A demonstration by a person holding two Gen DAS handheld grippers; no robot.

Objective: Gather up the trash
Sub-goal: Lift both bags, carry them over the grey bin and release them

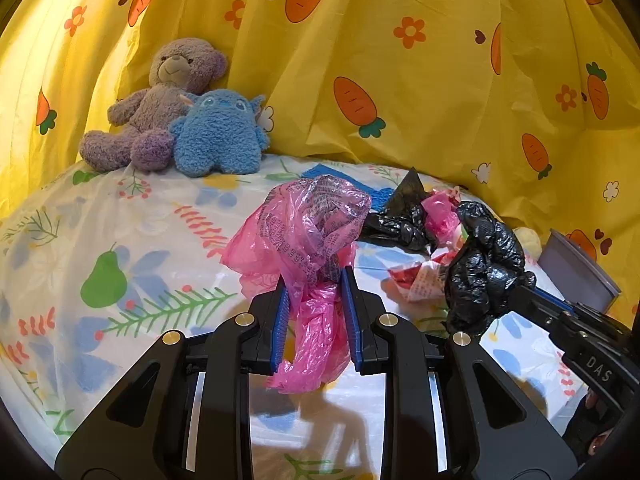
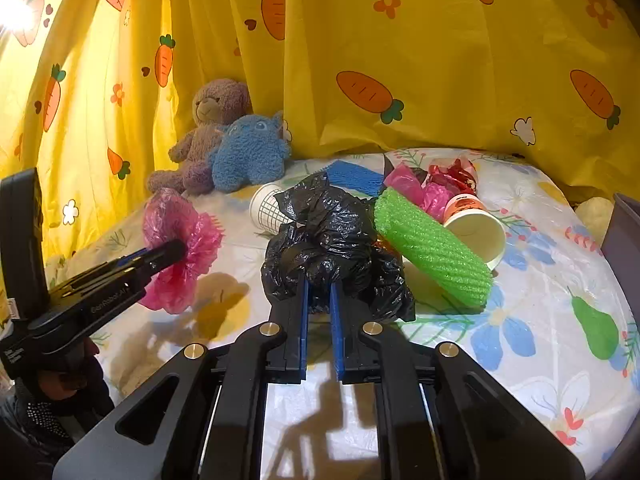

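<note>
My left gripper (image 1: 314,280) is shut on a crumpled pink plastic bag (image 1: 304,232) and holds it above the table; it also shows in the right wrist view (image 2: 180,256). My right gripper (image 2: 319,286) is shut on a crumpled black plastic bag (image 2: 328,240), seen in the left wrist view (image 1: 484,264) too. More trash lies on the table: a green foam net sleeve (image 2: 432,248), a paper cup on its side (image 2: 476,228), a white grid-print cup (image 2: 266,208), a red wrapper (image 2: 456,178), a second pink bag (image 2: 416,192) and a blue net (image 2: 354,176).
A flower-print cloth covers the table (image 2: 520,340). A purple teddy bear (image 1: 156,108) and a blue plush toy (image 1: 218,132) sit at the back left against a yellow carrot-print curtain (image 1: 400,60). A grey bin (image 1: 580,272) stands at the table's right edge.
</note>
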